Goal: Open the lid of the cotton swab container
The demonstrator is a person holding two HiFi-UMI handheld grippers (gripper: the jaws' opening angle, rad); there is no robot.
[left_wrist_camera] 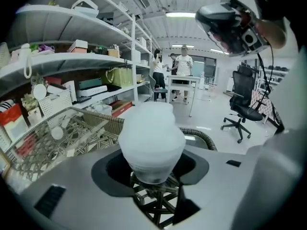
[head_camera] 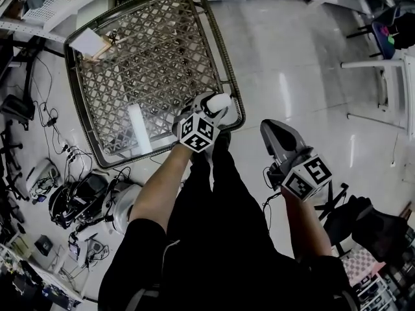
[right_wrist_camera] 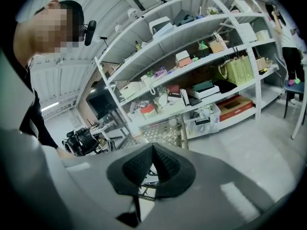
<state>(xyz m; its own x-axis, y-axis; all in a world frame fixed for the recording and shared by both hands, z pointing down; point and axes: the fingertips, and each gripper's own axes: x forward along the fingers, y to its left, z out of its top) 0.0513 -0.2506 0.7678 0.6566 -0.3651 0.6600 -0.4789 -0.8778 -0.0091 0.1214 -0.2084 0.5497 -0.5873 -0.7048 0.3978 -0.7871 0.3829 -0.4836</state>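
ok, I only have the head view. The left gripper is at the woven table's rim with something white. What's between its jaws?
Observer: Left gripper view shows a frosted white container standing upright between the jaws of the left gripper. The jaws are wide apart, and I can't tell whether the pads touch it.
Operator: and the right gripper, is it holding anything?
Observer: No. In its own view the right gripper has its jaws pressed together with nothing between them, and it points at the shelves, away from the container.

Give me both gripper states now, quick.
Left gripper: closed on the cotton swab container.
Right gripper: closed, empty.
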